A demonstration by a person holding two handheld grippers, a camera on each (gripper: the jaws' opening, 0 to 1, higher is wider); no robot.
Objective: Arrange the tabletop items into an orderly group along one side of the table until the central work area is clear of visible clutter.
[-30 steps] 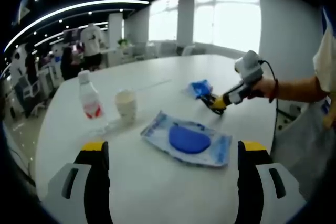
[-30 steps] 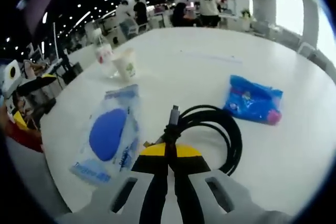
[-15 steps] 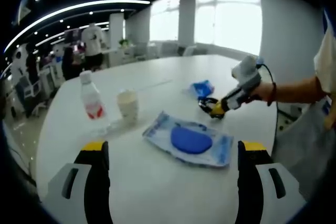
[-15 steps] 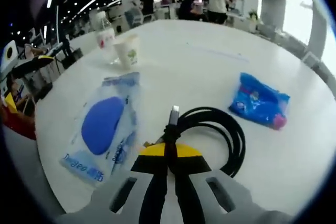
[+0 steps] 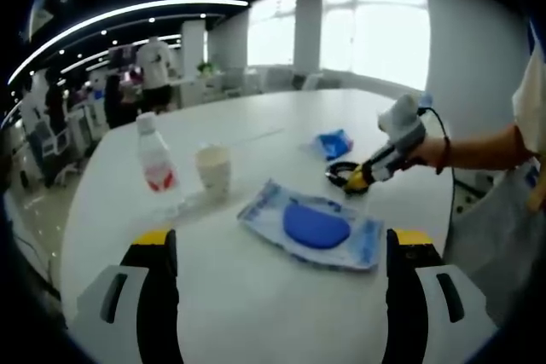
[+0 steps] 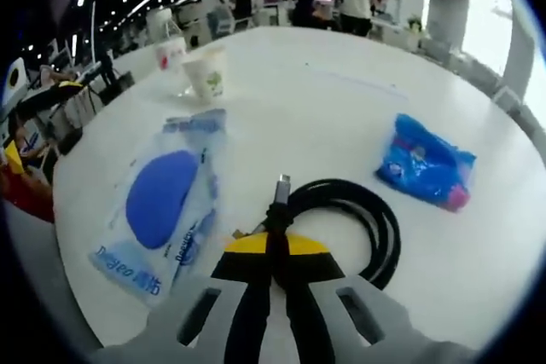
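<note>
Cable (image 6: 345, 210) coil gripped at the desk's middle, ready to be carried to one side.

Black and looped, the cable sits at lower centre of the right gripper view, where the right hand-held gripper (image 6: 275, 253) is clenched on its bundled part, plug end pointing up the frame. A blue-disc packet (image 6: 162, 210) lies just left of it and a blue pouch (image 6: 424, 162) to the right; a paper cup (image 6: 207, 75) and bottle (image 5: 156, 158) stand upper left. The left hand-held gripper (image 5: 281, 253) hangs released over the white desk (image 5: 256, 313). Next, judging by the layout, the coil needs lifting clear and setting beside the cup and bottle.
</note>
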